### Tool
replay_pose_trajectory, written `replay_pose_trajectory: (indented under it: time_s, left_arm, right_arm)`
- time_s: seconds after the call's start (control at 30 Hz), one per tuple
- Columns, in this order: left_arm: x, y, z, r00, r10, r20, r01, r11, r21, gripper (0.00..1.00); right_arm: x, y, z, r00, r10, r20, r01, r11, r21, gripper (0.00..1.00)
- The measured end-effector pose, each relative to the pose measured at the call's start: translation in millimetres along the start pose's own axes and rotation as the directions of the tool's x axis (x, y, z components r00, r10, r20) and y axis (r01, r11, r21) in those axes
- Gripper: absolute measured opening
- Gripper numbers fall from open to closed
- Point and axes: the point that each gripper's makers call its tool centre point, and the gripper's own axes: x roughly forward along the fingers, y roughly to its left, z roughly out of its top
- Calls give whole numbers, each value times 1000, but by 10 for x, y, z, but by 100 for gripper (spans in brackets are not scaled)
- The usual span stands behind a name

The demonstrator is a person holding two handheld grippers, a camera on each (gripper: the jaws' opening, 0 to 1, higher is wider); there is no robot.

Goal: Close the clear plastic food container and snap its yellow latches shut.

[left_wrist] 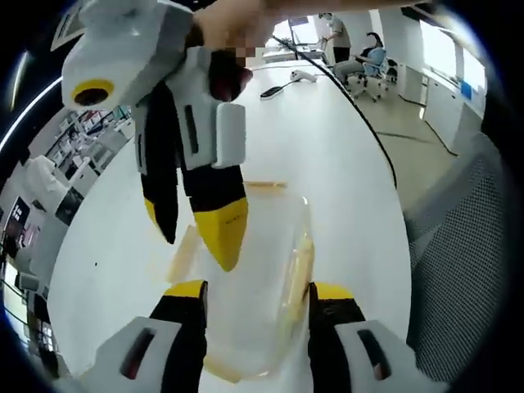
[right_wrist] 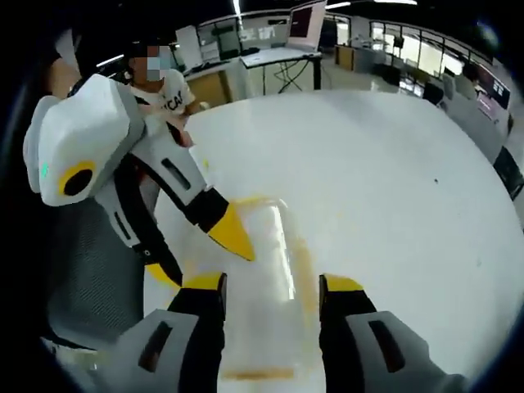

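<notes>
Up close in the left gripper view, the left gripper point(left_wrist: 255, 293) has its two yellow-tipped jaws spread wide, gripping nothing, one on each side of the near end of the clear container point(left_wrist: 246, 286). The container sits flat on the white table point(left_wrist: 344, 164), and its long axis runs away from the camera, roughly in line with the jaws. Pale yellow latches point(left_wrist: 298, 270) run along its sides, with another at the far end.

Just past that, the right gripper point(left_wrist: 196, 233) drops in from the top, tips splayed apart over the container's left side; can't tell if they touch it.

In the right gripper view, the right gripper's own jaws are also apart, with the container between them and stretching away.

Farther back there's an office chair point(left_wrist: 458, 270), then desks and seated people.
</notes>
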Motion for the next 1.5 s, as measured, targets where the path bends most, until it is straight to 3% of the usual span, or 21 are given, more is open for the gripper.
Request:
replay_pose_trajectory:
  time_s: [0.13,0.2,0.37,0.4,0.43,0.47,0.6,0.7,0.83,0.93,1.17,1.27,1.37,1.5]
  left_arm:
    - [16,5,-1,1000,12,-5,-11,1000,21,45]
    - [23,6,4,1000,19,-11,-19,1000,23,45]
    - [32,-11,-17,999,30,-44,-27,997,71,45]
    - [35,-5,-28,998,33,-57,-27,995,94,45]
    - [36,-10,-33,997,33,-64,-26,995,96,44]
    - [37,-4,-29,997,34,-69,-28,995,98,44]
    - [50,-1,-26,995,37,-94,-27,995,100,44]
    - [68,-9,-33,989,47,-142,-27,990,142,45]
    - [68,-2,-8,985,5,-174,8,997,73,44]
    - [72,-8,-12,986,-13,-167,30,994,101,43]
    - [82,-18,-27,990,-5,-139,18,995,98,41]
    - [83,-15,-29,992,7,-123,5,995,98,40]
    - [115,6,-44,989,34,-144,-15,991,133,38]
    - [61,-4,-41,991,36,-130,-21,993,116,38]
  right_arm:
    - [5,15,11,995,75,-68,-76,997,-12,44]
    - [22,17,-39,984,108,-141,-113,993,-27,43]
    - [100,-35,-78,958,97,-269,-132,985,-115,40]
    - [116,1,-104,946,116,-303,-157,981,-115,36]
    - [136,-85,-111,945,72,-320,-130,978,-166,35]
    - [158,-49,-55,949,96,-299,-139,983,-123,35]
    - [162,-57,-120,924,149,-352,-177,983,-48,36]
    - [174,-58,-120,911,157,-381,-192,980,-53,35]
    - [185,-27,-133,874,130,-468,-182,981,-67,35]
    - [193,-38,-134,866,137,-480,-187,981,-58,34]
    - [194,-34,-169,871,160,-465,-199,979,-36,31]
    - [225,-22,-156,862,165,-480,-202,979,-27,32]
    - [217,-5,-155,854,165,-493,-198,980,-14,32]
    - [206,-7,-159,862,190,-470,-213,977,5,33]
